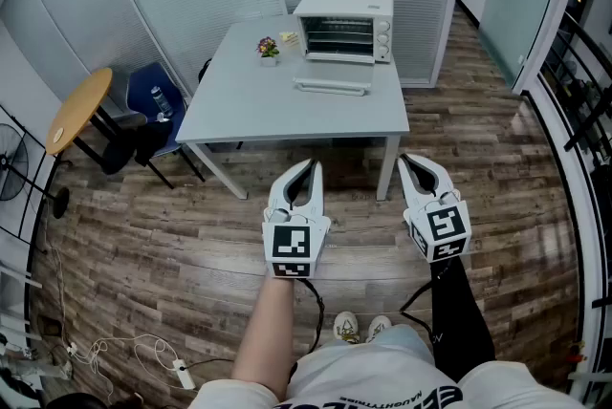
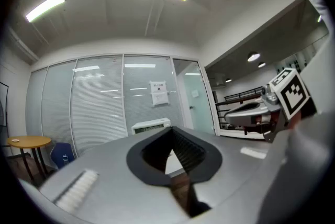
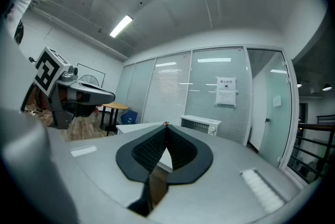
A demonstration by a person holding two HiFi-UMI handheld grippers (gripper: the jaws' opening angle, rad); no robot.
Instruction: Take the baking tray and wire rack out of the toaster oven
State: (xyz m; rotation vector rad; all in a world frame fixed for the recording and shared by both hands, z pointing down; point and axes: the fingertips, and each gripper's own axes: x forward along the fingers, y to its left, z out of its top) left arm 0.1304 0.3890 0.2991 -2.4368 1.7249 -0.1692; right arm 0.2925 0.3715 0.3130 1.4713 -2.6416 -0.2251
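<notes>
A white toaster oven (image 1: 344, 27) stands at the far side of a grey table (image 1: 296, 101), its glass door dropped open (image 1: 331, 87) in front of it. Inside I make out a dark cavity with rack lines; tray and rack cannot be told apart. My left gripper (image 1: 310, 165) and right gripper (image 1: 405, 160) are held level side by side over the floor, well short of the table, both shut and empty. The oven (image 2: 151, 125) appears small beyond the left jaws. It also shows past the right jaws, the oven (image 3: 201, 124) being far off.
A small pot of flowers (image 1: 269, 48) sits on the table left of the oven. A round wooden table (image 1: 78, 108) and a blue chair (image 1: 153, 96) stand at the left. Glass partitions with blinds close the back. Wood floor lies between me and the table.
</notes>
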